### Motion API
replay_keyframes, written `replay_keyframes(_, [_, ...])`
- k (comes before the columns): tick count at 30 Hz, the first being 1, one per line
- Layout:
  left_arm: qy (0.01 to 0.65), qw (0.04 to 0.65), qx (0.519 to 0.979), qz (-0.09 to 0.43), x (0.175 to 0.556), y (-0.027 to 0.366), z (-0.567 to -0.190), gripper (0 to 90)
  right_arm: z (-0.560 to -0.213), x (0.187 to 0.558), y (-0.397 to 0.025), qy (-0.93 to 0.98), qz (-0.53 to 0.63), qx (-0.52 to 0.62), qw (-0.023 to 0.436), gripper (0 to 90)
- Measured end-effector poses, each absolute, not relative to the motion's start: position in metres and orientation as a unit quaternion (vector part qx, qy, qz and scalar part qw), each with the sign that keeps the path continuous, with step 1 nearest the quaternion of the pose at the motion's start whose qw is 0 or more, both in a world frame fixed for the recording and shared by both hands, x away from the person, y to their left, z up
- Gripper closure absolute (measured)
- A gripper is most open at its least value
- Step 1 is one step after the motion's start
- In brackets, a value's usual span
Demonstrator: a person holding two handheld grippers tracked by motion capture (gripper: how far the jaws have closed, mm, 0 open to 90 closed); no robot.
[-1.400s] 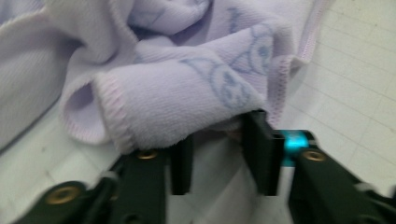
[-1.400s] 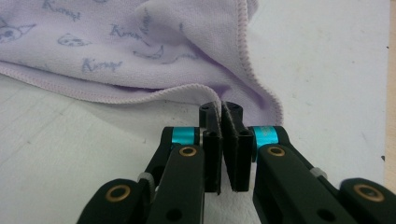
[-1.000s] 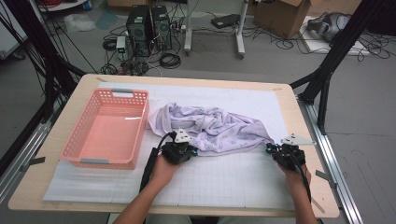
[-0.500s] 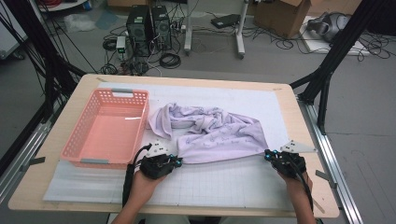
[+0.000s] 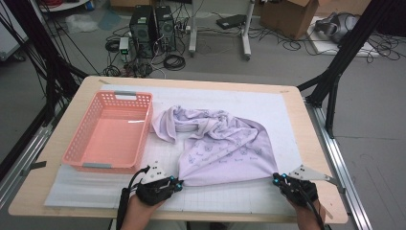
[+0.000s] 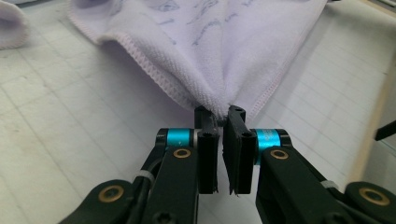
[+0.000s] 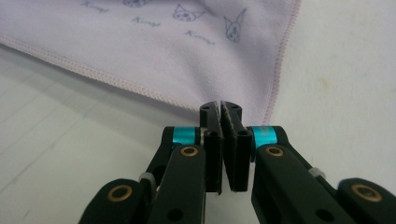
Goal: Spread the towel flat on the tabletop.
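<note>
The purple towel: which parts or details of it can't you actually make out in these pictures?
- Towel far half, high view: bunched into folds, its far corners hidden.
- Printed words, right gripper view: too blurred to read.
- Corner tips: hidden between the shut jaws of the left gripper and the right gripper.

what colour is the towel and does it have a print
Pale lilac towel with small cat-face line drawings and script words; clearest in the right gripper view.

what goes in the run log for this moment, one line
left gripper shut on towel corner | right gripper shut on other near corner | near edge taut | far end bunched | basket left of towel
</note>
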State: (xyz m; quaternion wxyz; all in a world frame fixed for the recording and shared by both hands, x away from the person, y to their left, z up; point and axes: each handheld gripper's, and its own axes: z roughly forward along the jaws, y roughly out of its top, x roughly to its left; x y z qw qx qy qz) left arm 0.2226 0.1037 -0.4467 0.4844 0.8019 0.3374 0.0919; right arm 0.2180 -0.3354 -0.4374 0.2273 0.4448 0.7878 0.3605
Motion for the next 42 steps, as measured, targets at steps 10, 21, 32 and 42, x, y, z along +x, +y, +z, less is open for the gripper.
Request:
replay_keyframes(10, [0.301, 0.502, 0.809, 0.058, 0.190, 0.109, -0.437, 80.9, -0.435, 0.162, -0.342, 0.793, 0.346, 0.446, 0.227, 87.1])
replay_keyframes(21, [0.337, 0.512, 0.779, 0.132, 0.208, 0.117, -0.432, 43.6, -0.428, 0.156, -0.352, 0.782, 0.389, 0.439, 0.209, 62.7])
replay_keyframes(32, [0.369, 0.507, 0.765, 0.148, 0.262, 0.099, -0.429, 41.8, -0.428, 0.233, -0.332, 0.778, 0.378, 0.444, 0.235, 61.0])
replay_keyframes(42, [0.396, 0.485, 0.765, 0.153, 0.310, 0.085, -0.432, 42.7, -0.436, 0.319, -0.303, 0.800, 0.379, 0.416, 0.208, 57.9])
